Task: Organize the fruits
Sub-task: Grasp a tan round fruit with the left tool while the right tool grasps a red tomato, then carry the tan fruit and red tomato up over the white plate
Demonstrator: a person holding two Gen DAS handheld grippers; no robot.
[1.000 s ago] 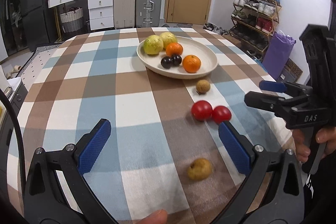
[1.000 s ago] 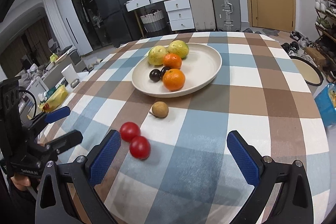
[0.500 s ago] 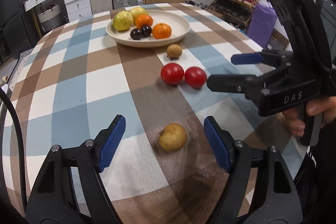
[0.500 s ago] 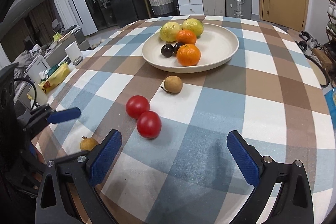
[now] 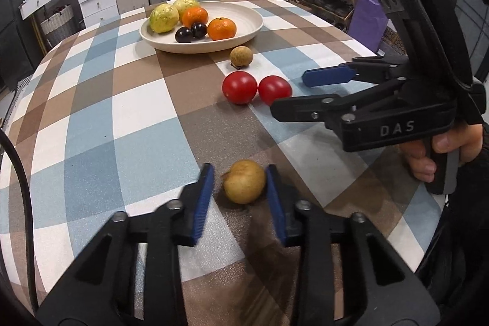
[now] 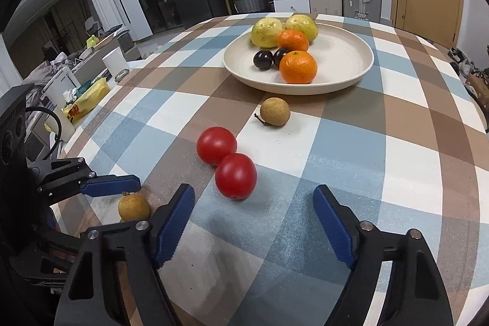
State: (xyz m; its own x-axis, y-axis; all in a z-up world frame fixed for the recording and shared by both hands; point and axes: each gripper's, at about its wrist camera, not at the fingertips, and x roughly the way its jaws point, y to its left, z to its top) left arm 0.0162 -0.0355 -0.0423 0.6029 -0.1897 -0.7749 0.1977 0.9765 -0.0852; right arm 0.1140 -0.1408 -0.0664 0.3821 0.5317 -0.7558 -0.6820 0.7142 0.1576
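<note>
Hand-held gripper [image 5: 240, 194] on the left is closed on the near-edge longan [image 5: 244, 185] for transfer to the plate [image 5: 244, 17], while the right one [image 6: 253, 222], narrowing, is aimed at a tomato [image 6: 235, 180].

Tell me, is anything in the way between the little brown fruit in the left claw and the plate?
Somewhat. The brown fruit sits between the left claw's pads. Toward the plate lie two tomatoes and another small brown fruit, slightly right of the straight path. Lifting over them should clear it.
</note>
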